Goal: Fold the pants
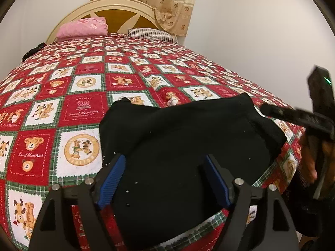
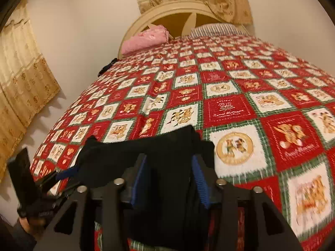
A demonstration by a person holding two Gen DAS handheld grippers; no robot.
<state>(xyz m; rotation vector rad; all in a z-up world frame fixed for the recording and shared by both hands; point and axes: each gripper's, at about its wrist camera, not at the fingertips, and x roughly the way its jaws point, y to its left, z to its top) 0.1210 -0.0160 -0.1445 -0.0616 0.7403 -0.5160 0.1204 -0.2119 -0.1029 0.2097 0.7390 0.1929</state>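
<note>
My left hand-held gripper (image 1: 165,179) stands wide apart at the bottom of its frame, blue pads (image 1: 112,181) either side of the black pants (image 1: 188,133) with nothing pinched between them. The pants lie bunched in a folded heap at the lower centre, on the red teddy-bear quilt (image 1: 83,106) of the bed. In the right wrist view my right hand-held gripper (image 2: 169,179) is also spread, the dark cloth (image 2: 146,152) sitting between its pads; whether it grips any I cannot tell. A pink pillow (image 1: 83,28) and a striped pillow (image 1: 150,33) sit by the headboard (image 1: 117,6) at the top.
</note>
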